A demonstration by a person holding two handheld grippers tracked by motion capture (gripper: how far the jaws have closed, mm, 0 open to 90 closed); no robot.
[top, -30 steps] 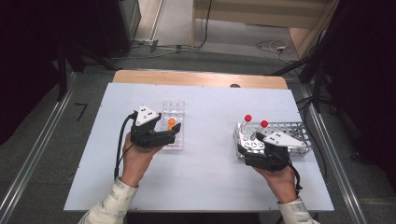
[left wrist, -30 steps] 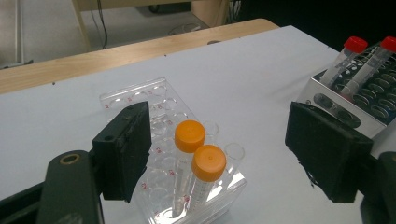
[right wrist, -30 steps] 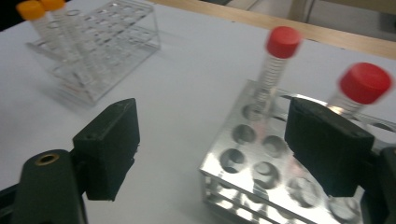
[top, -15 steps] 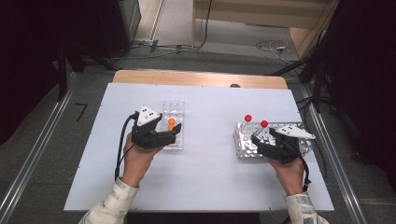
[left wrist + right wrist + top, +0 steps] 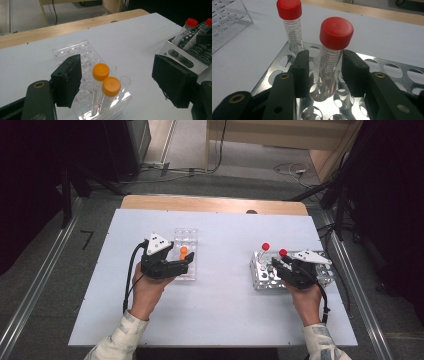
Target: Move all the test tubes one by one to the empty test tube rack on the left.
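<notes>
In the right gripper view the right claw (image 5: 323, 72) stands open with a pad on either side of the nearer red-capped tube (image 5: 334, 47), which sits upright in a hole of the metal rack (image 5: 387, 70). Whether the pads already touch the tube's wall cannot be told; a narrow gap seems to remain. The step in hand looks like the grasp of this tube, and the next move calls for closing squarely on its body below the cap, then lifting straight up so it clears the hole. The second red-capped tube (image 5: 291, 23) stands just beyond, apart from the pads.

The left claw (image 5: 120, 82) hangs wide open and empty, just short of two orange-capped tubes (image 5: 106, 80) in a clear rack (image 5: 75, 51) farther left on the white surface (image 5: 225, 315). Both racks' bases are cut off or hidden, and the tubes' contents cannot be made out.
</notes>
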